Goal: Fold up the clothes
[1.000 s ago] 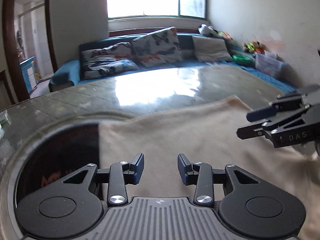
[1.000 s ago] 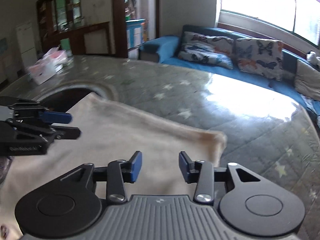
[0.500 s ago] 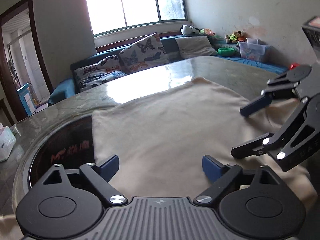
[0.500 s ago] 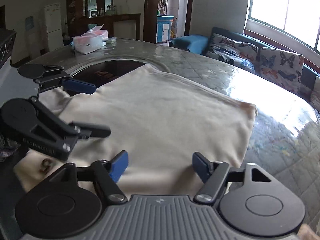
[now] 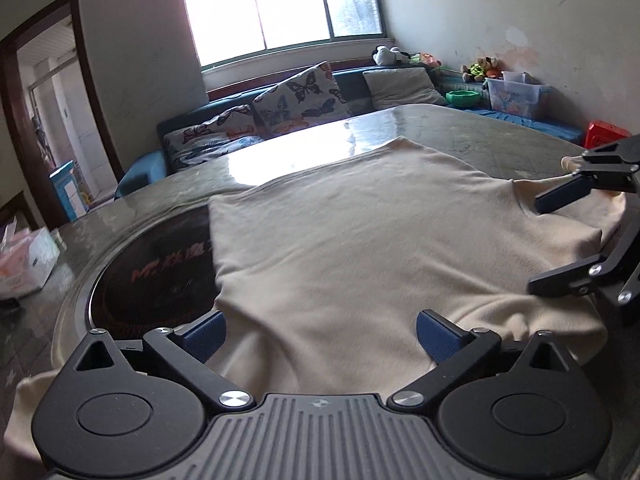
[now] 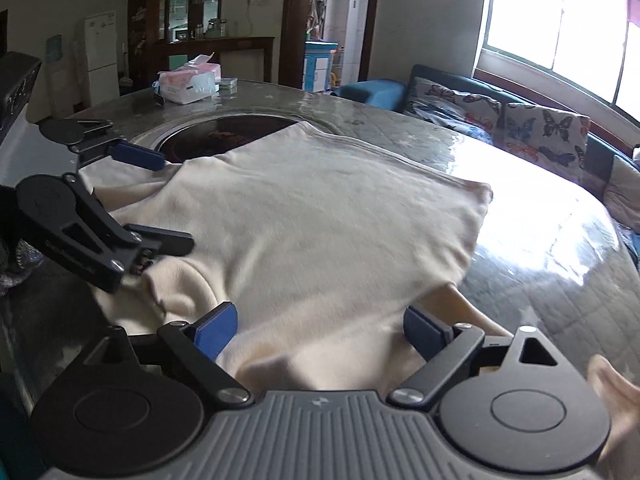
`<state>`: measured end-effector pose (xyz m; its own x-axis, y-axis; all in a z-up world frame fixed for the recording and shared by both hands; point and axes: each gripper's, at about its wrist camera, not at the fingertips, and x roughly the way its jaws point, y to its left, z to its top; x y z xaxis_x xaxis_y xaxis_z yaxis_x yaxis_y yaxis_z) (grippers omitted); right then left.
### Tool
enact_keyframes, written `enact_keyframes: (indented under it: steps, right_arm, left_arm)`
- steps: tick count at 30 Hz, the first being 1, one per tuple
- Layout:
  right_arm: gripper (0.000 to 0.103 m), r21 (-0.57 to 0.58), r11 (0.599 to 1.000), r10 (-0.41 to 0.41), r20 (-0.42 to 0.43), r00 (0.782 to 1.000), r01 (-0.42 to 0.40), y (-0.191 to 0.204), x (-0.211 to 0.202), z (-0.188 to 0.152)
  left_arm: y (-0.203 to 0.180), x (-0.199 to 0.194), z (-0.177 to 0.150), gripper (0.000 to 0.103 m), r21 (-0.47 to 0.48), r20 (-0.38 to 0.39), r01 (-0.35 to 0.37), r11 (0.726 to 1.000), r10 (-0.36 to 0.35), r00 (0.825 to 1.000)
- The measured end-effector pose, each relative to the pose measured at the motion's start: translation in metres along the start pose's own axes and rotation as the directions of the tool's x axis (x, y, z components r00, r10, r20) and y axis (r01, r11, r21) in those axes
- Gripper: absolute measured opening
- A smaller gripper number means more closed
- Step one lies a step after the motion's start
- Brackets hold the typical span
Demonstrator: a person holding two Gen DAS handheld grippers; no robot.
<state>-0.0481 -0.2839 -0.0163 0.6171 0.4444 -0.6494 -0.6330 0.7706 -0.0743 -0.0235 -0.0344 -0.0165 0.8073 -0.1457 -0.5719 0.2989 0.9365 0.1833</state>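
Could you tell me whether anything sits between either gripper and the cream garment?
Nothing visible does. The left gripper and right gripper are both open right over the near edge of the cream garment.

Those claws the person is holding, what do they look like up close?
Each claw, left and right, is matte black with two thin hinged arms ending in blue pads. Silver screws mark the joints, round discs flank a ribbed grey panel, and one side bears faint lettering.

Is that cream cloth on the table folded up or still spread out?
Mostly spread: the cream fleece garment lies flat across the table, bunched only at its near edge.
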Motion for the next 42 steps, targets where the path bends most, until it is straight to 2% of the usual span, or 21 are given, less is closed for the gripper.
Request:
enact_keyframes:
  steps: [13,17,21,25,28,35,39,41,42]
  right_arm:
    - [0.092,0.076,0.997,-0.012,0.042,0.999,0.009,0.0,-0.02,-0.024]
    - [0.092,0.124,0.992,-0.015,0.051,0.999,0.009,-0.012,-0.03,-0.031]
    - [0.093,0.203,0.978,-0.054,0.059,0.997,0.041,-0.036,-0.038,-0.039]
    - [0.1,0.285,0.957,-0.085,0.071,0.994,0.062,-0.057,-0.047,-0.048]
    - [0.1,0.349,0.935,-0.099,0.087,0.991,0.063,-0.068,-0.054,-0.058]
    - [0.1,0.388,0.919,-0.121,0.125,0.985,0.064,-0.078,-0.063,-0.06]
    - [0.1,0.419,0.907,-0.102,0.111,0.989,0.047,-0.089,-0.055,-0.061]
    - [0.099,0.432,0.898,-0.129,0.086,0.988,0.079,-0.092,-0.052,-0.061]
    - [0.099,0.437,0.891,-0.171,0.068,0.983,0.125,-0.093,-0.052,-0.062]
  left_arm:
    - [0.02,-0.017,-0.018,0.103,-0.056,-0.016,-0.046,0.997,0.045,0.999]
    - [0.024,-0.018,-0.02,0.103,-0.062,-0.016,-0.061,0.996,0.06,0.998]
    - [0.023,-0.017,-0.02,0.103,-0.056,-0.012,-0.065,0.996,0.065,0.998]
    - [0.023,-0.017,-0.021,0.103,-0.057,-0.01,-0.068,0.996,0.068,0.998]
    - [0.022,-0.018,-0.023,0.103,-0.061,-0.01,-0.068,0.996,0.067,0.998]
    - [0.023,-0.018,-0.022,0.103,-0.06,-0.011,-0.068,0.996,0.067,0.998]
    - [0.021,-0.019,-0.022,0.103,-0.053,-0.008,-0.073,0.996,0.073,0.997]
    - [0.022,-0.018,-0.022,0.103,-0.055,-0.01,-0.072,0.996,0.072,0.997]
    - [0.022,-0.018,-0.022,0.103,-0.056,-0.01,-0.071,0.996,0.071,0.997]
